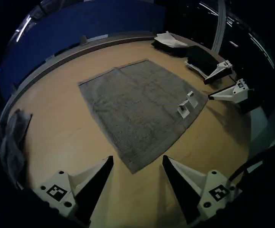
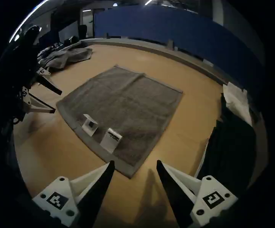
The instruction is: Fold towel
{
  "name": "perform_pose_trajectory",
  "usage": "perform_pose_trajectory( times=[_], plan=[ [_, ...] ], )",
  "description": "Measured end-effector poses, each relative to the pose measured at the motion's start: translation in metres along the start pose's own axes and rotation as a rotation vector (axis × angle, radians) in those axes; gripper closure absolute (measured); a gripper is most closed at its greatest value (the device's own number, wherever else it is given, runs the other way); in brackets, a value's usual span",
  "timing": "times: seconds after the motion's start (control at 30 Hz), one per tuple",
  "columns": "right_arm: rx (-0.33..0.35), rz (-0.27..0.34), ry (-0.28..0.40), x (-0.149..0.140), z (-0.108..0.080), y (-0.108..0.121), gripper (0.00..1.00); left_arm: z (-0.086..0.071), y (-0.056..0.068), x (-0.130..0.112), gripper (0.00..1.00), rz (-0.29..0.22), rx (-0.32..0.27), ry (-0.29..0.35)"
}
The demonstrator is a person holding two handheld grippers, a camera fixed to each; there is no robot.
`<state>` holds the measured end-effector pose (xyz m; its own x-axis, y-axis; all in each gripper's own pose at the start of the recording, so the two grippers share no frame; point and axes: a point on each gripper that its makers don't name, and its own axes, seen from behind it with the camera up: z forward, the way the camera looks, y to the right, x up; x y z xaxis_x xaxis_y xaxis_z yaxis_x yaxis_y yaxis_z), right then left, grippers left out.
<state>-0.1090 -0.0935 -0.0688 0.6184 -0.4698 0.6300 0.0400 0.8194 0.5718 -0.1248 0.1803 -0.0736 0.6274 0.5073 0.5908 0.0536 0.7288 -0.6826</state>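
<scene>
Towel [image 1: 137, 110] lies flat and spread open on the table [image 1: 61, 129], with white tags [image 2: 111, 140] along one edge. Left gripper [image 1: 137, 157] hovers just off one end corner of that edge, right gripper [image 2: 135, 162] off the other. Each corner points straight between the fingers. Both pairs of fingers are wide apart, holding nothing. Likely next: pinch both corners.

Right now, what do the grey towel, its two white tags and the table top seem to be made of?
Grey towel: looks like terry cloth, matte, with a nubbly pile and flat woven hem bands. White tags: probably stiff fabric or card, as they stand up folded. Table top: appears wood or wood-look laminate, smooth with a soft sheen.
</scene>
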Motion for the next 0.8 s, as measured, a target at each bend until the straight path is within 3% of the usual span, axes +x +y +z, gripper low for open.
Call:
perform_pose_trajectory(
  times=[0.2,0.6,0.8],
  plan=[
    [0.018,0.007,-0.024,-0.009,0.005,-0.003,0.21,0.003,0.004,-0.007,0.10,0.004,-0.008,-0.030],
    [0.052,-0.004,-0.073,-0.021,0.010,-0.007,0.54,0.005,-0.001,-0.009,0.23,0.004,0.012,-0.066],
    [0.060,-0.002,-0.075,-0.022,0.010,-0.009,0.65,0.007,-0.005,-0.010,0.37,0.027,0.037,-0.080]
  ],
)
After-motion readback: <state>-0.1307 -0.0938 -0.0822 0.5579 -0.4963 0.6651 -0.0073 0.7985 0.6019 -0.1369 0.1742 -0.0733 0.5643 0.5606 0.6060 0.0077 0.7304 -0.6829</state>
